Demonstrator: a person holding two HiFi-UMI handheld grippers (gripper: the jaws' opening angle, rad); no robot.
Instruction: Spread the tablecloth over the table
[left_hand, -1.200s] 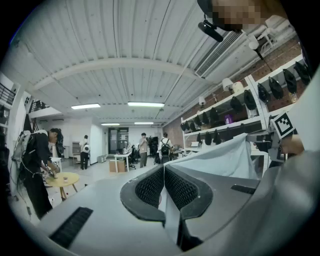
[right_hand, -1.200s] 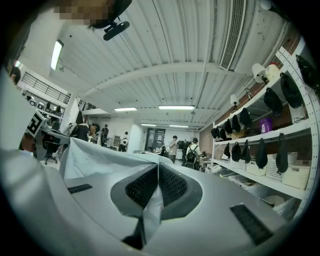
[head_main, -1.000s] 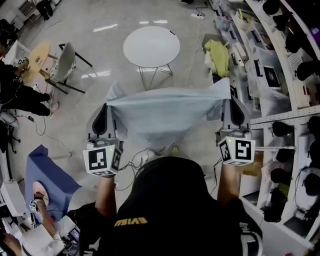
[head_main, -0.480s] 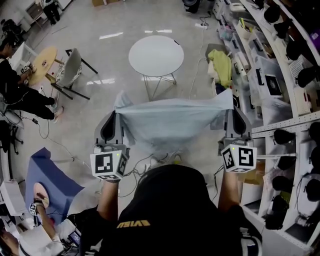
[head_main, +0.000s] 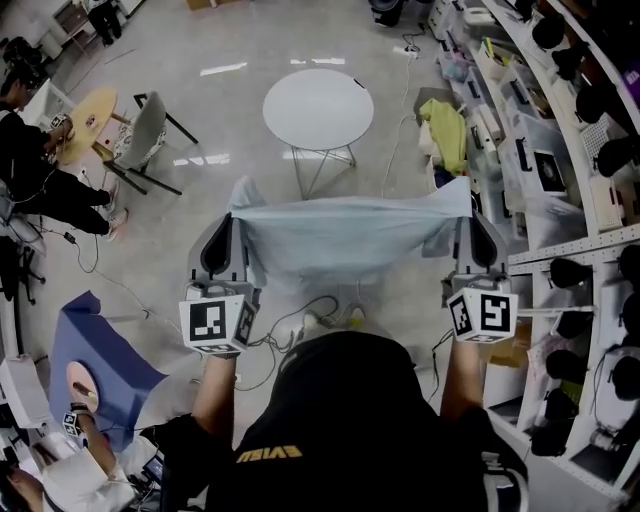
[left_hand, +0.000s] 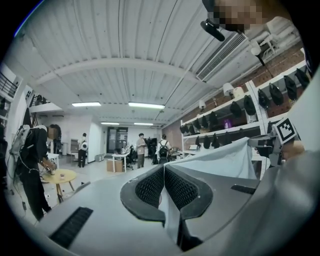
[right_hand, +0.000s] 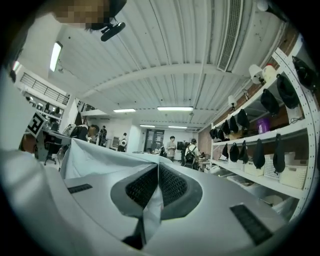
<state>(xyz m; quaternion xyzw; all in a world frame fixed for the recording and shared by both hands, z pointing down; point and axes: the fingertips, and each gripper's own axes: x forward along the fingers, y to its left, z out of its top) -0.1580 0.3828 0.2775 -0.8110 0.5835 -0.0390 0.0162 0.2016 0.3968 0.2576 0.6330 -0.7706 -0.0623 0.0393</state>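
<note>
The left gripper (head_main: 233, 222) and right gripper (head_main: 468, 222) stay clamped on the top corners of the tablecloth (head_main: 345, 240), just as a second ago. Its upper edge between them now runs straighter. The thin, pale blue fabric hangs below them in soft folds. Well ahead stands the round white surface (head_main: 318, 108) on thin wire legs.
</note>
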